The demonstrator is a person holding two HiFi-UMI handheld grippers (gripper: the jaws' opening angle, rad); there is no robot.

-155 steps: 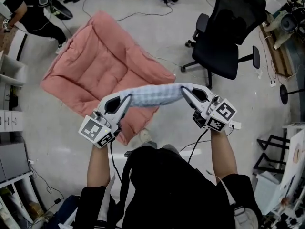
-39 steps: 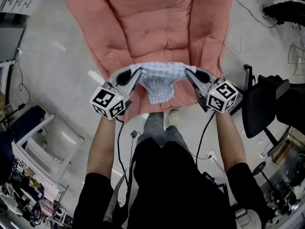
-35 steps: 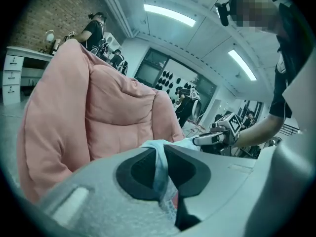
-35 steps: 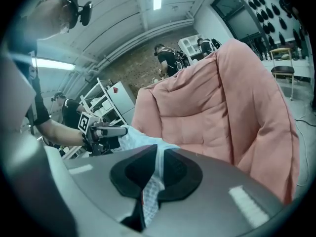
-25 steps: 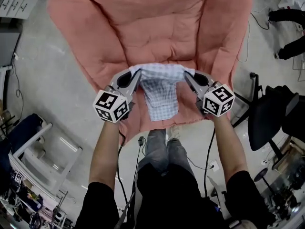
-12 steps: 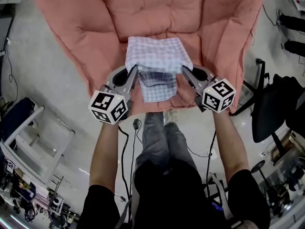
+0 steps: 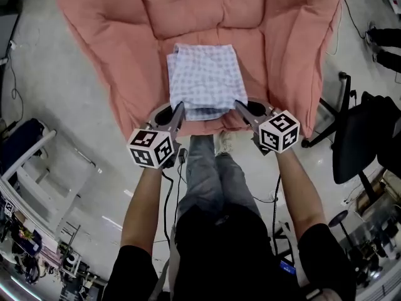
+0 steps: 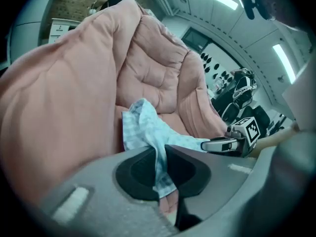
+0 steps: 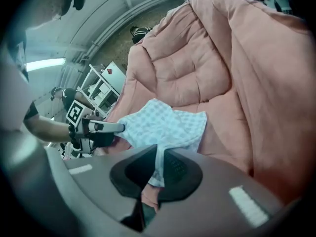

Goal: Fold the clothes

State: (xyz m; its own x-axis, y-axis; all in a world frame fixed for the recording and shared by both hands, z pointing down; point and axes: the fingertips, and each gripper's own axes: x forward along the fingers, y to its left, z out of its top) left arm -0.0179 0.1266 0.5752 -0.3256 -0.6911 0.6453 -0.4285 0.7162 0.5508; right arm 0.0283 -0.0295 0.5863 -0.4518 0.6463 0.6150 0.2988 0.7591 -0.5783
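Item: checked cloth, folded, lay flat on the pink quilted cushion, with its near edge close to the cushion's front lip.

Left gripper: jaws were clenched on the near left corner.

Right gripper: jaws were clenched on the near right corner.

Risk, as I judged it: drawing back before letting go would have dragged the fold open or pulled the cloth off the lip. An uneven release would have skewed it.

Containers: I could identify none. The cushion alone bore the cloth.
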